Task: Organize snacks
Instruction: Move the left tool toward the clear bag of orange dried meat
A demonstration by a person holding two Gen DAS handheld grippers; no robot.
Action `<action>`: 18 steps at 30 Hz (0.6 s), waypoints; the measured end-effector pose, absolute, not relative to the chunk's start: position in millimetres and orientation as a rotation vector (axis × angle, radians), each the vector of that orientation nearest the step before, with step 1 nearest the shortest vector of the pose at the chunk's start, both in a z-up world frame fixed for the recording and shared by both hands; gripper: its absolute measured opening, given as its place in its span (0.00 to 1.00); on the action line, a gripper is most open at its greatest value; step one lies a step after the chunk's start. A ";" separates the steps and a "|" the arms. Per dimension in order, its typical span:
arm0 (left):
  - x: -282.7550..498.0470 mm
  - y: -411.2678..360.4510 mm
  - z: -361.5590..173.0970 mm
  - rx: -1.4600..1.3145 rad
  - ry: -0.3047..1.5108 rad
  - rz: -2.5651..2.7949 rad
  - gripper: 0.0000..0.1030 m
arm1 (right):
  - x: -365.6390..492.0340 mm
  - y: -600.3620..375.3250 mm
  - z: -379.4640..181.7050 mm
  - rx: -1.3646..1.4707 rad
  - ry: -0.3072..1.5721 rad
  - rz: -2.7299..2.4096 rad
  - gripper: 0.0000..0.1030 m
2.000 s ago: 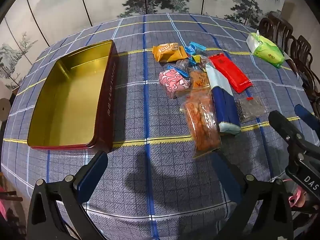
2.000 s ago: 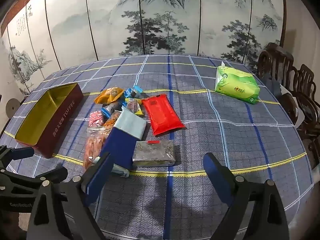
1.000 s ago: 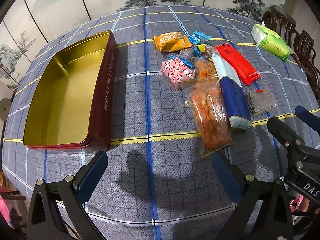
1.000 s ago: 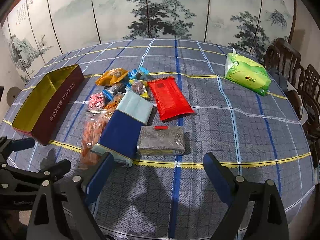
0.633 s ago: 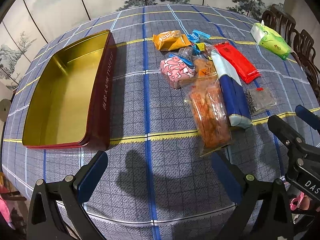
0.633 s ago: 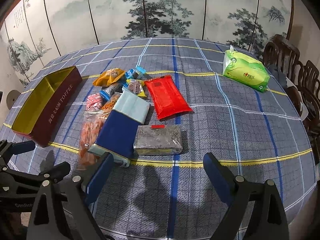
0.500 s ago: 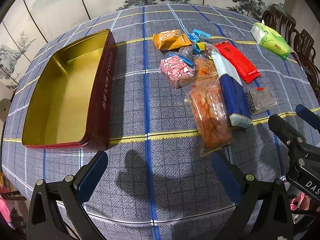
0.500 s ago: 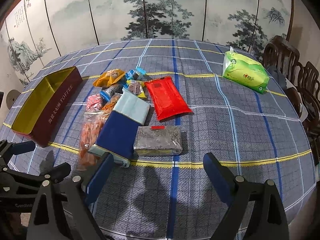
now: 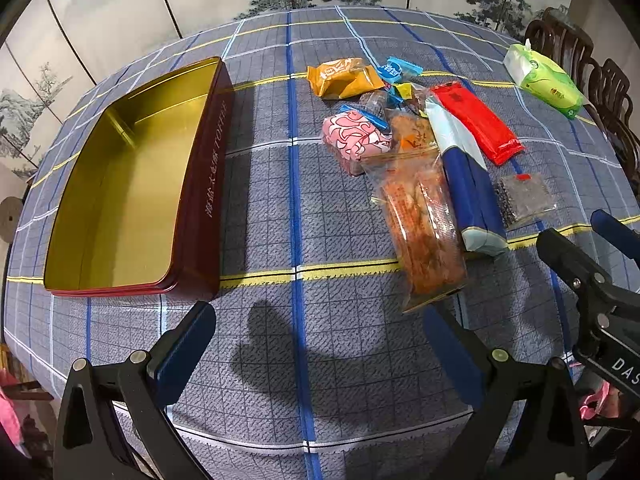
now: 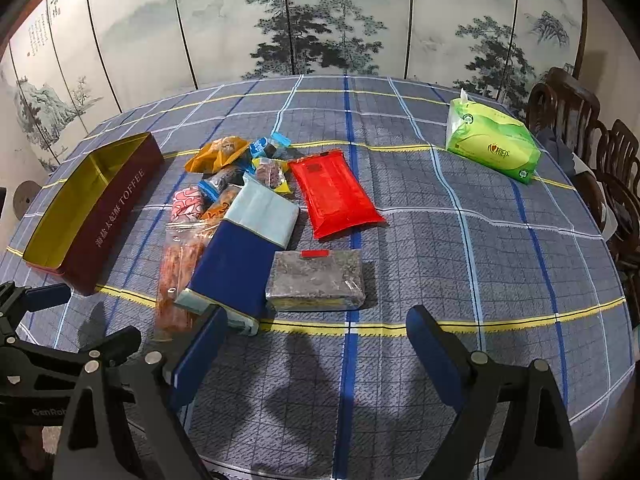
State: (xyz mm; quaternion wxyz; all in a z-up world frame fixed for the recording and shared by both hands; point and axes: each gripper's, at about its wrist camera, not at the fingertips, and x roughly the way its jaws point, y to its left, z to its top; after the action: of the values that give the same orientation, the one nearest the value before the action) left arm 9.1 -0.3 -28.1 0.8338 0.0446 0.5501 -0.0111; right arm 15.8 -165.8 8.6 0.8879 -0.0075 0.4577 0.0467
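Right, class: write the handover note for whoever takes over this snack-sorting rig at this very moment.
Left gripper: open, holding nothing, hovering above the checked tablecloth between tin and snacks.
Right gripper: open, holding nothing, in front of the grey clear-wrapped block.
Red rectangular tin with gold inside: nothing in it.
Done: nothing packed yet.
Left: every snack, including the long clear bag of orange sticks, blue-and-pale-teal pack, red foil pouch, pink patterned packet and orange wrapper.

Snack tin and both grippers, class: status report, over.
Left gripper open, right gripper open, both holding nothing. Tin empty; snack pile beside it on the tablecloth. Nothing between pile and tin.
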 end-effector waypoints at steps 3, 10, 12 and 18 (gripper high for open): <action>9.0 0.0 -27.8 0.092 1.164 -0.022 0.99 | 16.6 -165.7 7.6 -0.021 0.952 0.097 0.90; 8.1 4.0 -25.7 0.080 1.155 -0.013 0.99 | 17.9 -167.6 6.8 -0.015 0.950 0.098 0.90; 8.4 4.7 -25.7 0.077 1.156 -0.013 0.99 | 18.8 -168.8 6.1 -0.009 0.953 0.099 0.90; 8.6 4.4 -25.8 0.074 1.153 -0.018 0.99 | 23.1 -171.9 2.6 -0.011 0.960 0.088 0.90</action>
State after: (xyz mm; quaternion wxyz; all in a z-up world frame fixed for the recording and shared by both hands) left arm 8.6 4.4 -25.8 0.8377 0.0351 0.5449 -0.0085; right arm 23.1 -171.9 2.6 0.8860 -0.0055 0.4618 0.0425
